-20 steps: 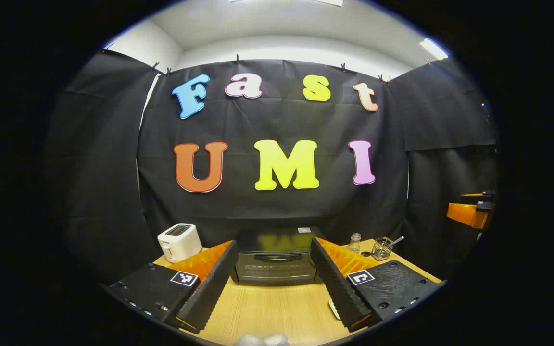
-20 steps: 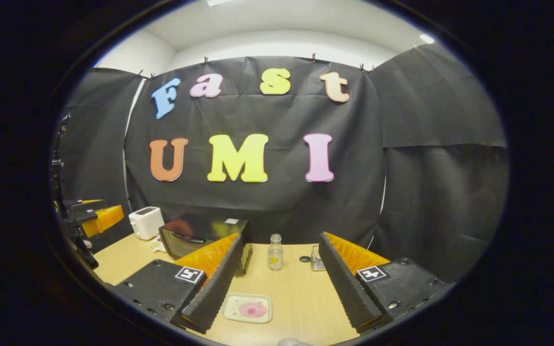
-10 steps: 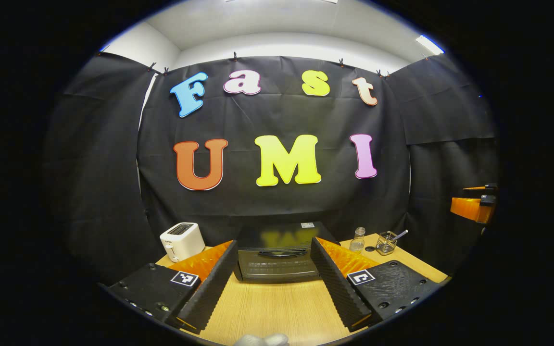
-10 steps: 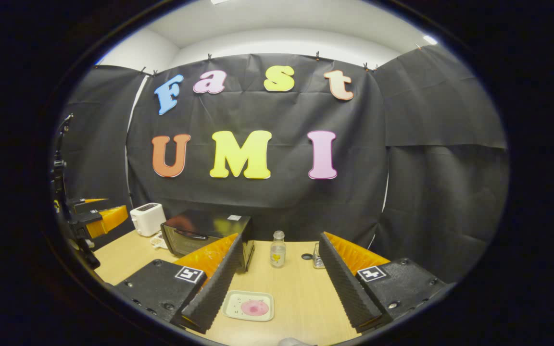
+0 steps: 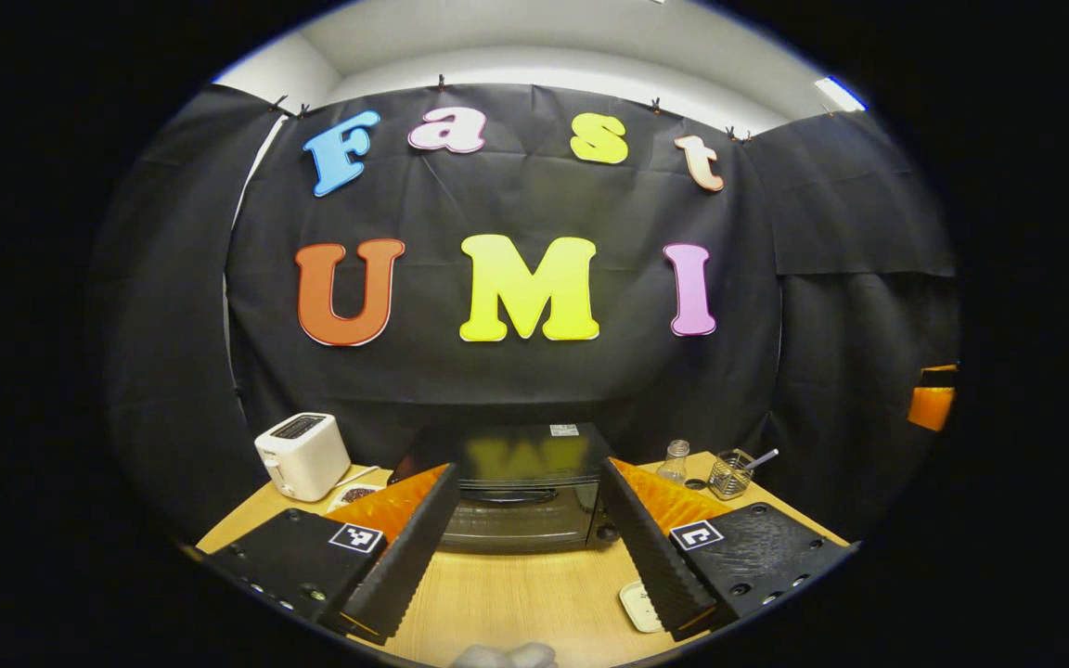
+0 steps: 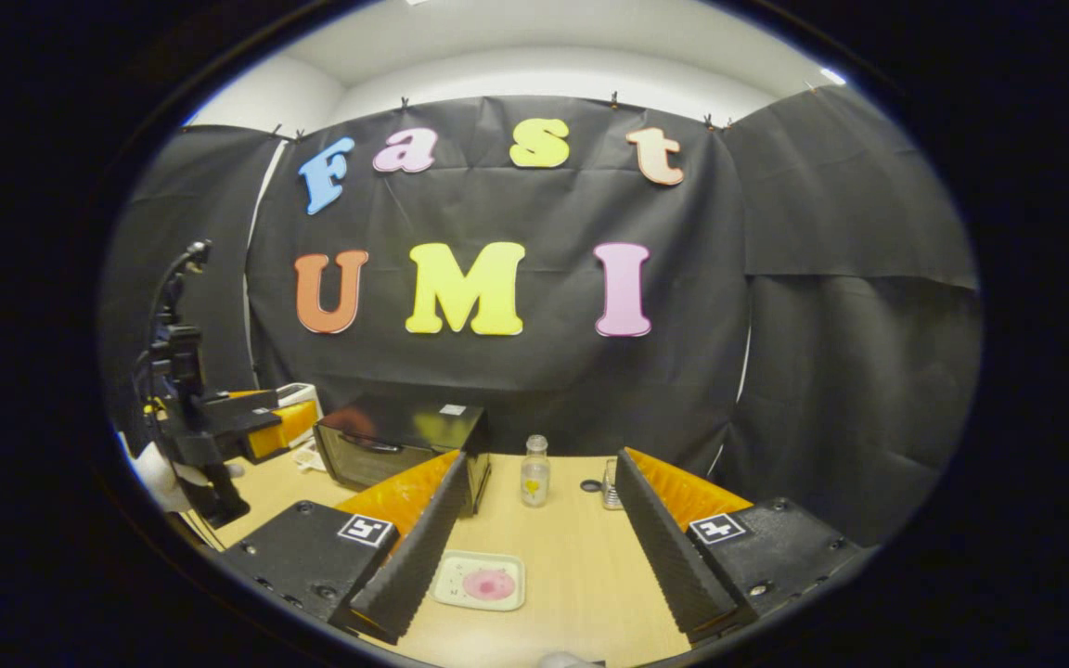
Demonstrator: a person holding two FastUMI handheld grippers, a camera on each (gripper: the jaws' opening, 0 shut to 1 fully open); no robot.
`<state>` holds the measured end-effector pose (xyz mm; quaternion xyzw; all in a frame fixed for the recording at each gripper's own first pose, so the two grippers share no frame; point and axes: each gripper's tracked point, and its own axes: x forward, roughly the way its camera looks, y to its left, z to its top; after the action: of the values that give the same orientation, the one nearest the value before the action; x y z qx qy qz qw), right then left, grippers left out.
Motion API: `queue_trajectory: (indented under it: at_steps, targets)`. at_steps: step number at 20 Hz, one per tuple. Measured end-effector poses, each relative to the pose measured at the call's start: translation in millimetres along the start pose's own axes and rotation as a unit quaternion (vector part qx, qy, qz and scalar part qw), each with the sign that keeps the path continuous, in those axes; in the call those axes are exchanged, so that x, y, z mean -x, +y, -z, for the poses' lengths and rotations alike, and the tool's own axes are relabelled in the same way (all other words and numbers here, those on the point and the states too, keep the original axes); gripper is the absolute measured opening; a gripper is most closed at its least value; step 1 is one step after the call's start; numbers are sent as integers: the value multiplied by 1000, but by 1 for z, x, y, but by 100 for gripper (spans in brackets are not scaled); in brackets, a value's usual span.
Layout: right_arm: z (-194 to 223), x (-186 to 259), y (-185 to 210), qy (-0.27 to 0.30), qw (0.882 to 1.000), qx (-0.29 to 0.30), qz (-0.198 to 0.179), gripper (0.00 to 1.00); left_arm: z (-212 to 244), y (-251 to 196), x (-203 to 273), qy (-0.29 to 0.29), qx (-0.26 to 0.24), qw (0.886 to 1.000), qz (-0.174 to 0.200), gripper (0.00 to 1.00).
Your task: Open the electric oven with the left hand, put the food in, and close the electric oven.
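Both the left tongs (image 5: 530, 547) and the right tongs (image 6: 534, 547) hang spread apart and empty above the wooden surface (image 6: 572, 575), the closed electric oven (image 5: 521, 496) ahead of the left pair, the food tray (image 6: 480, 582) between the right pair's fingers.

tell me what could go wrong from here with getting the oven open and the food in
1. The left gripper is open and short of the oven, whose door is shut; its thin handle could slip out of a shallow grip.
2. The door probably swings down toward the table in front, where the plate of food lies fairly close.
3. The bottle stands just beside the oven, so a wide swing of the right gripper might tip it.
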<state>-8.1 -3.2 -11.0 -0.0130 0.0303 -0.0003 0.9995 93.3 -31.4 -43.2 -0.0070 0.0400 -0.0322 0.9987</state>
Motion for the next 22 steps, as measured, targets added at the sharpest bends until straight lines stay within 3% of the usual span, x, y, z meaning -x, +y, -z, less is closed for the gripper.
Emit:
queue_trajectory:
  at_steps: [4, 8, 11, 13, 15, 19, 22]
  targets:
    - [3, 5, -17, 14, 1000, 7, 24, 96, 30, 1, -56, 36, 14, 999, 1, 97]
    - [8, 8, -32, 28, 998, 12, 48, 100, 62, 18, -106, 61, 0, 998, -22, 97]
    - [13, 10, -41, 35, 997, 14, 62, 96, 96, 32, -135, 96, 10, 995, -35, 97]
    - [17, 8, -45, 41, 997, 10, 68, 100, 107, 41, -148, 101, -9, 993, -52, 98]
    - [23, 7, -45, 50, 996, 2, 68, 96, 112, 40, -149, 100, -13, 994, -53, 98]
    - [24, -2, -41, 51, 997, -3, 61, 100, 112, 35, -145, 93, -18, 994, -47, 98]
    - [23, -6, -33, 50, 998, 0, 49, 96, 115, 34, -135, 90, -15, 995, -35, 98]
